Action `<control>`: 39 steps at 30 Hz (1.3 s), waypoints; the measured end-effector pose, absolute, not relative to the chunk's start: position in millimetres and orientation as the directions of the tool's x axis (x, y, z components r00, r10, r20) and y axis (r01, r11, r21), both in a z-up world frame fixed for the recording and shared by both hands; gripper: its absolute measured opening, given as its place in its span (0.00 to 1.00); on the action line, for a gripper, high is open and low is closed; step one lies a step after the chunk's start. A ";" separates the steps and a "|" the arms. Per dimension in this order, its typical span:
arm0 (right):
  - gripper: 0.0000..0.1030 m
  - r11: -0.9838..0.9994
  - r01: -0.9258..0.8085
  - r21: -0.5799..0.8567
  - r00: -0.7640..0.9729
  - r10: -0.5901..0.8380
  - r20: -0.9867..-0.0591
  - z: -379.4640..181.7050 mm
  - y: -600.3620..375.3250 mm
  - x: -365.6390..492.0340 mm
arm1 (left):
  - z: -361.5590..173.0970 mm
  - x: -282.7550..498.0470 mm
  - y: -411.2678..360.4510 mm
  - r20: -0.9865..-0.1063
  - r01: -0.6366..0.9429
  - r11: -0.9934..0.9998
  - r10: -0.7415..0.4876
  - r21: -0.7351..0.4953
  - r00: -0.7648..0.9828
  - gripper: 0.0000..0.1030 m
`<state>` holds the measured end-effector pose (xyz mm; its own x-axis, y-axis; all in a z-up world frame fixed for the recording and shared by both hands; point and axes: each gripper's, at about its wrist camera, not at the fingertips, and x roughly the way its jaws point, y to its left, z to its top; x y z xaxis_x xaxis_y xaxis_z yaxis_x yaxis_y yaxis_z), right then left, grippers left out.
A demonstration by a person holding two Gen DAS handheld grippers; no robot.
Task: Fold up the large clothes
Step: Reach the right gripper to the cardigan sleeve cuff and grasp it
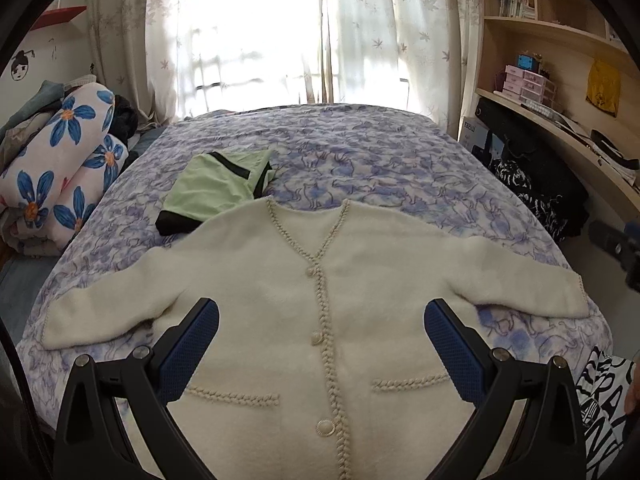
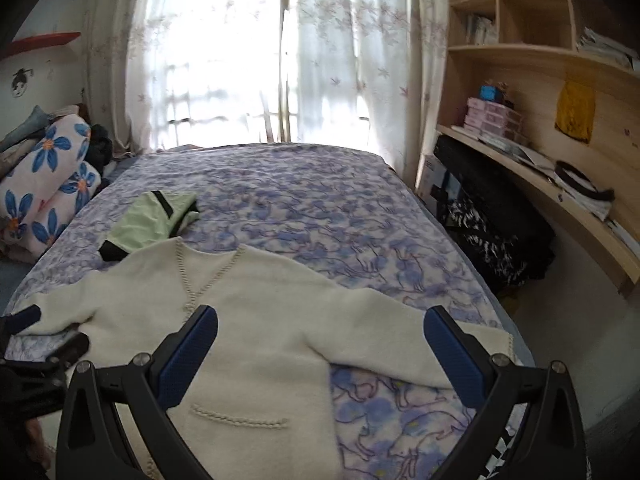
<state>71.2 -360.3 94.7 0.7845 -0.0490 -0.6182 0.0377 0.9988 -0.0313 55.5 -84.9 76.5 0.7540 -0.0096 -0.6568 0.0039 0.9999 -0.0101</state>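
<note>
A cream cardigan (image 1: 280, 280) with braided trim and round buttons lies flat, front up, on the bed, both sleeves spread sideways. My left gripper (image 1: 322, 312) hovers open above its button line, nothing between the blue pads. In the right wrist view the same cardigan (image 2: 260, 320) fills the lower left, its right sleeve (image 2: 420, 344) reaching toward the bed's edge. My right gripper (image 2: 320, 320) hangs open over the cardigan's right side and sleeve, holding nothing. The left gripper shows as a dark shape (image 2: 24, 344) at the left edge there.
A folded green and black garment (image 1: 218, 190) lies behind the cardigan's collar on the blue patterned bedspread (image 1: 360, 160). Rolled floral bedding (image 1: 60, 168) sits at the left. A wooden desk with shelves (image 2: 540, 160) and dark bags (image 2: 488, 232) stand right of the bed.
</note>
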 end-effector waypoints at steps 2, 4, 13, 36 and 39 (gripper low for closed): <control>1.00 0.996 0.091 0.011 0.751 -0.061 -0.657 78.1 -393.2 83.9 | 80.0 69.7 -99.3 -0.651 0.023 1.000 -0.019 -0.002 0.759 0.99; 1.00 0.989 0.144 0.041 0.719 -0.077 -0.691 59.1 -426.5 96.3 | 79.0 86.5 -116.4 -0.644 0.051 0.999 -0.040 -0.001 0.764 0.99; 0.79 0.897 0.376 0.230 0.562 -0.024 -0.827 -50.8 -550.5 130.0 | 7.2 168.6 -193.1 -0.700 0.113 0.993 -0.094 -0.019 0.708 0.99; 0.09 0.718 0.604 0.346 0.595 -0.118 -0.795 -111.3 -623.4 152.8 | -94.7 232.9 -243.8 -0.802 0.107 0.992 -0.120 -0.071 0.585 0.99; 0.08 0.834 0.458 0.308 0.690 -0.116 -0.714 -67.7 -575.9 162.1 | -84.7 226.2 -227.5 -0.794 0.112 0.990 -0.135 -0.084 0.593 0.99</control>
